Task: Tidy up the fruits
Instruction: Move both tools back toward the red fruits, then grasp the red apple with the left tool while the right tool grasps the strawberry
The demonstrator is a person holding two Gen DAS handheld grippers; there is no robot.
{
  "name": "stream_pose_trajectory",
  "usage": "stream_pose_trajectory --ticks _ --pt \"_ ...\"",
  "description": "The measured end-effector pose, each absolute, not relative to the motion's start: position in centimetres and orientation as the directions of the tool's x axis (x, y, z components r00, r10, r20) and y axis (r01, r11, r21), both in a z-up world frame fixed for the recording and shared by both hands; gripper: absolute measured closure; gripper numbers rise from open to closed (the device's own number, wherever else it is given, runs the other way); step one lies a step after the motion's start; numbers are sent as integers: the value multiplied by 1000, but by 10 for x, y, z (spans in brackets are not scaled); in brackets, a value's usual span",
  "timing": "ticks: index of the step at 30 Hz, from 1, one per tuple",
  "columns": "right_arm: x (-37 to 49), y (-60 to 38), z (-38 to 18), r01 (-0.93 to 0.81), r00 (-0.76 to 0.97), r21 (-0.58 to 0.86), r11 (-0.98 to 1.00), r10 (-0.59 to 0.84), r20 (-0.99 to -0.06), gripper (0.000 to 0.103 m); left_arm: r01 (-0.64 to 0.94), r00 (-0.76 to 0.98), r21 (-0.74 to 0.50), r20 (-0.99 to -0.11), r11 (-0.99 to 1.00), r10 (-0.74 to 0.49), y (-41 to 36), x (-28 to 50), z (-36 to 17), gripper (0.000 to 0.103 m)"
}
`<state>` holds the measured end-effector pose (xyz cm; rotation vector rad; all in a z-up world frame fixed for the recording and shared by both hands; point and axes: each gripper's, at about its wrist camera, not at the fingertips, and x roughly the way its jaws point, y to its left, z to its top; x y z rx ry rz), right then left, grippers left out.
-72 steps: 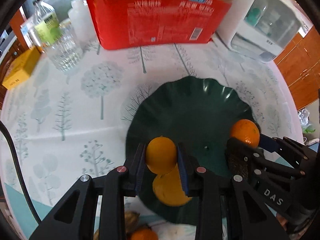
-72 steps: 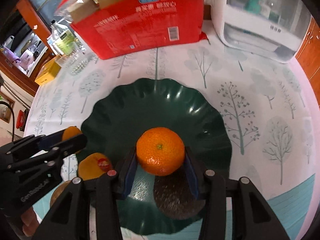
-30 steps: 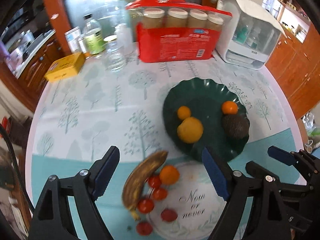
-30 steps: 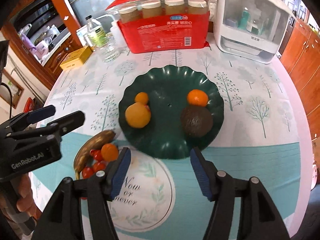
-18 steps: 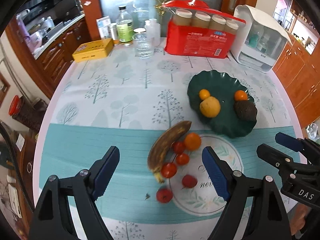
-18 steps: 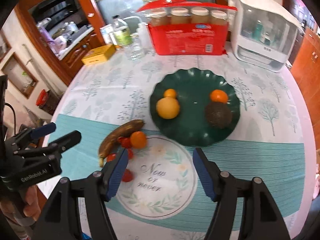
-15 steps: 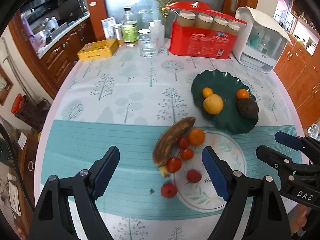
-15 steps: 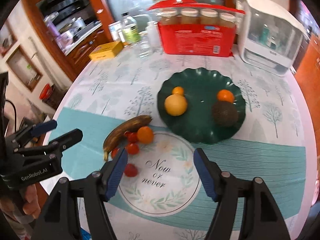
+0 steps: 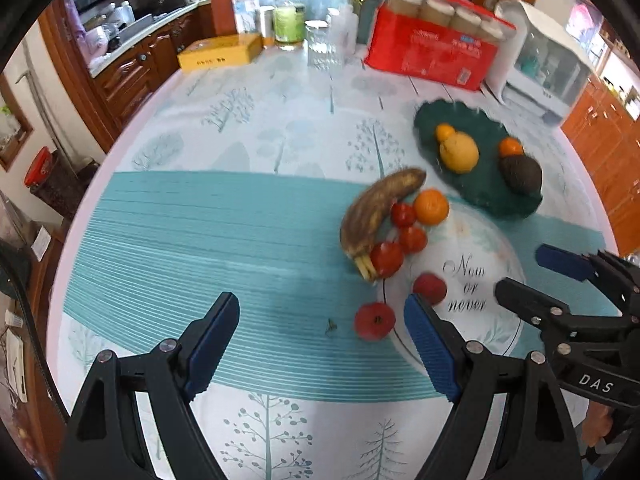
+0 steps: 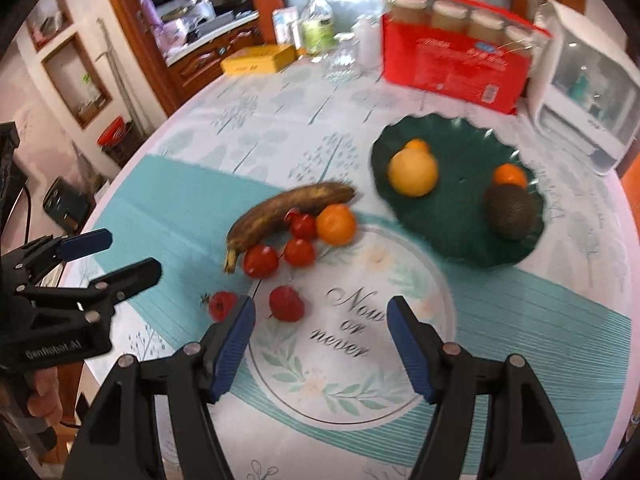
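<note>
Both grippers hang above the counter [image 9: 200,216] with nothing in them: the left gripper [image 9: 320,344] has its jaws spread wide, blue pads facing each other over the teal stripe of the cloth, and the right gripper [image 10: 320,340] holds its jaws equally wide over the round "Now or never" print [image 10: 344,336]. Just ahead of the left jaws, a red tomato [image 9: 375,321] lies close to the right-hand pad, with a second one [image 9: 429,289] just beyond that pad's tip. Farther ahead sits a loose cluster: a brown, overripe banana [image 9: 378,210] lying at a slant, three more tomatoes [image 9: 412,239] tucked against its inner curve, and an orange [image 9: 431,207] touching the group on its far side. Beyond these and to the right of both sets of jaws, the dark green scalloped plate [image 10: 452,240] carries a large yellow citrus [image 10: 413,172] with a small orange [image 10: 417,145] touching it behind, and, apart from those, a dark avocado [image 10: 511,211] with a tangerine [image 10: 509,175] against its far side. At the back of the counter stand a red carton of jars [image 9: 434,56], a glass [image 9: 321,49], a green-labelled bottle [image 9: 289,20], a yellow tin [image 9: 220,53] and a white appliance [image 10: 580,80].
</note>
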<state>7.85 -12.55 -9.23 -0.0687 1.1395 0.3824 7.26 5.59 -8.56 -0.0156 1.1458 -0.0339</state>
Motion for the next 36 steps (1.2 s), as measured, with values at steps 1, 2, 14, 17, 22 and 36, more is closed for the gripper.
stream_pose_trajectory --ticks 1,2,14,17,22,36 --pt "78 -123 -97 -340 358 137 930 263 -896 35 29 405 -25 -914 999 -34 54 71 -93 19" --pt "76 -120 -101 -350 357 133 927 263 -896 35 38 402 -22 -915 999 -36 53 70 -97 19" --pt "78 -96 -155 -430 321 128 894 284 -904 52 68 340 -84 -935 994 -103 52 78 -135 22" --pt "84 -90 -165 -435 315 127 891 283 -906 59 56 320 -109 -940 993 -121 56 81 -141 23" --pt "87 -84 -171 -448 324 116 887 282 -903 72 55 303 -130 -942 990 -141 55 84 -146 25" --pt "87 -106 -170 -398 350 100 912 252 -902 75 68 219 -197 -953 978 -207 34 99 -173 47"
